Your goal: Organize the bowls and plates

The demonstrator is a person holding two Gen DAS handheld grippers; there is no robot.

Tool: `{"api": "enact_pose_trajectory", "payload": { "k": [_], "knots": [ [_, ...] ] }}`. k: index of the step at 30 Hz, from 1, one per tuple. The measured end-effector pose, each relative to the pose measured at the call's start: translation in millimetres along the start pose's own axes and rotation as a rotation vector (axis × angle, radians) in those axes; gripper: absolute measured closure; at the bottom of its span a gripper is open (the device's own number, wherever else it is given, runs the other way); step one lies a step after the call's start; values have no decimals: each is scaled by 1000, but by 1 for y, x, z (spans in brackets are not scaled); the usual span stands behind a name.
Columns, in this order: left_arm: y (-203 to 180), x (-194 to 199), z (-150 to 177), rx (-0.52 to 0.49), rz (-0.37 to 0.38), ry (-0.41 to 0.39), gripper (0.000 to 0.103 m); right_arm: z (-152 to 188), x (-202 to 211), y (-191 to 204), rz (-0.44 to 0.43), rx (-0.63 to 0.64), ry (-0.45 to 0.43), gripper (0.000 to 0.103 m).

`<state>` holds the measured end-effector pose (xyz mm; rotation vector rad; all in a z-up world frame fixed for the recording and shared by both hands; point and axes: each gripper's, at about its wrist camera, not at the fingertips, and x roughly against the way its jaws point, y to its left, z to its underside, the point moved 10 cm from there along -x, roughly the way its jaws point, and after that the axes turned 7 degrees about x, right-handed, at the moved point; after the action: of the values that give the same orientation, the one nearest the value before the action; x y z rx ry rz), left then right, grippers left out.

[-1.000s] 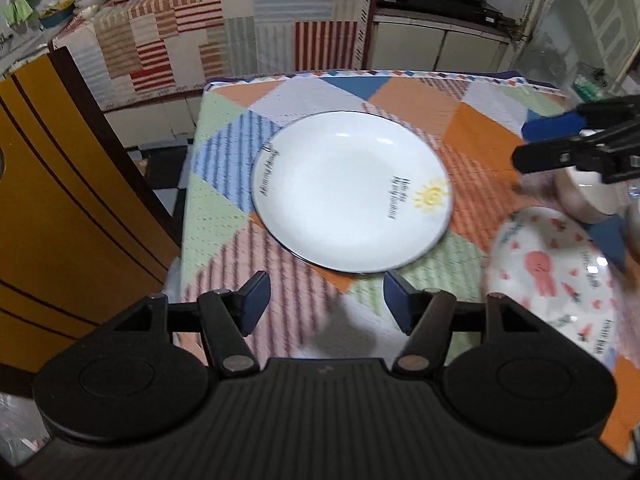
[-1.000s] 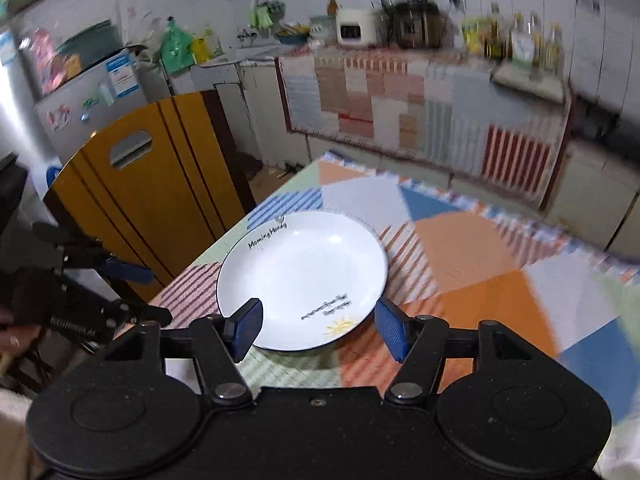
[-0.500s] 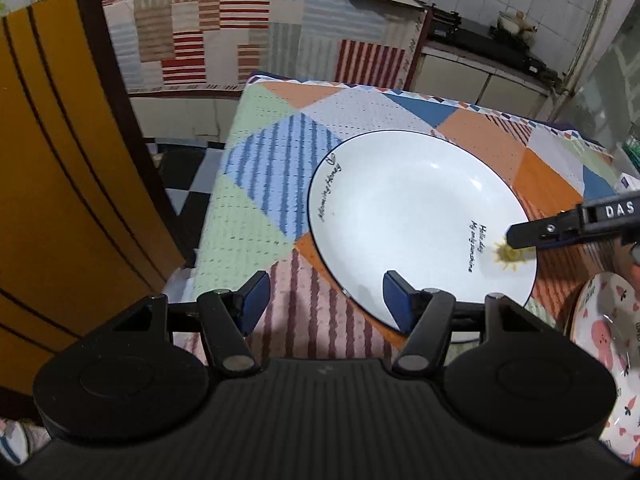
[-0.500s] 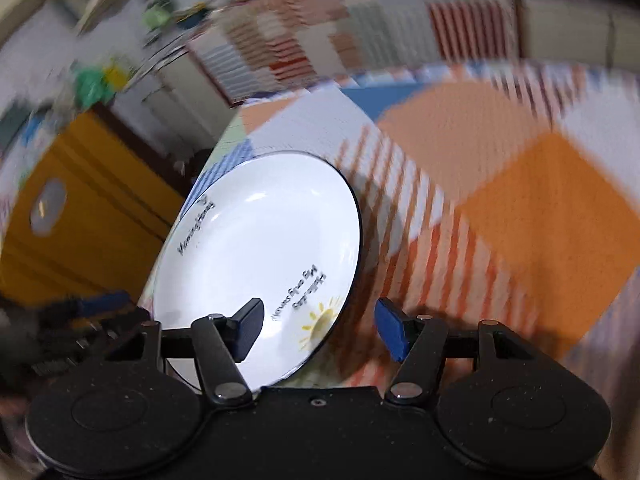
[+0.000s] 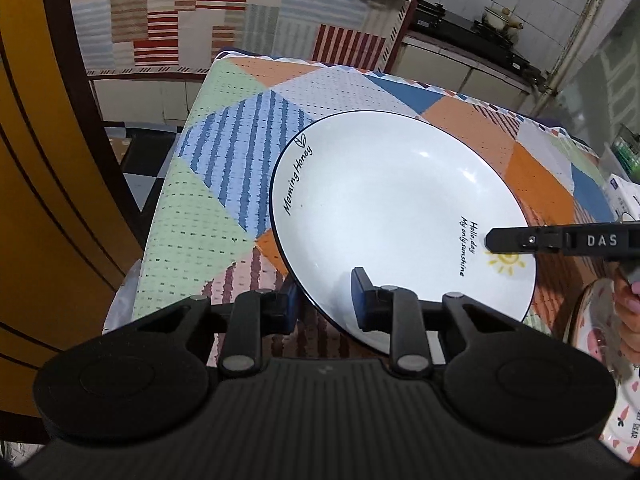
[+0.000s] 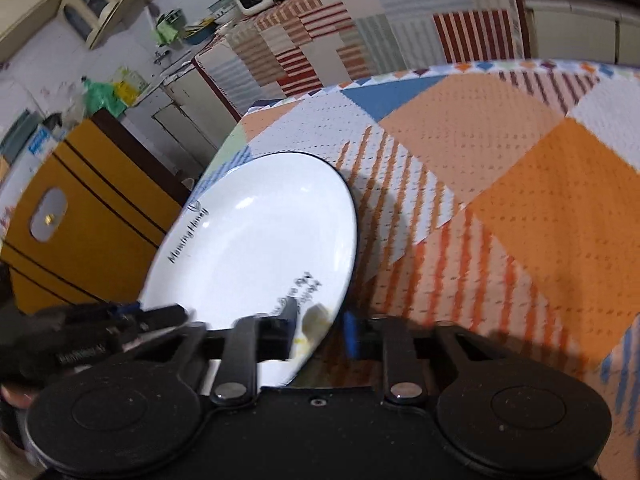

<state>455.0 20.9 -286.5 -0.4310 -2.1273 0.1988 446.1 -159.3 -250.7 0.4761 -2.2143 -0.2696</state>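
A white plate with a dark rim, black lettering and a small yellow sun lies on the patchwork tablecloth. My left gripper has the plate's near rim between its blue pads, one pad on top and one underneath. Its jaws are closing and the pads press on the rim. My right gripper clamps the rim at the sun mark, on the plate, and its jaws are closing too. Its upper finger reaches in from the right, over the sun. The left gripper shows blurred at the lower left.
A pink-patterned plate sits at the right edge, with a person's fingers over it. A yellow-brown panel stands close along the table's left edge. Behind are a cloth-draped counter and a stove.
Both grippers came down to the white plate from opposite sides. Their pads, wide apart earlier, have narrowed onto the rim. The right gripper has rolled.
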Motion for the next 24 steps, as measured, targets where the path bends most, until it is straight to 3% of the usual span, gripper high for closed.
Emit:
{"api": "enact_pose_trajectory", "payload": {
  "k": [5,14,24],
  "knots": [
    [-6,5,2,-30,-39,10,78,1,5,4,16,109,-30,83],
    [-30,43,12,-80,-51,-23,78,8,35,9,3,135,-21,83],
    [-82,113,24,-155,-50,-71,77,19,106,23,-28,136,-80,83]
  ]
}}
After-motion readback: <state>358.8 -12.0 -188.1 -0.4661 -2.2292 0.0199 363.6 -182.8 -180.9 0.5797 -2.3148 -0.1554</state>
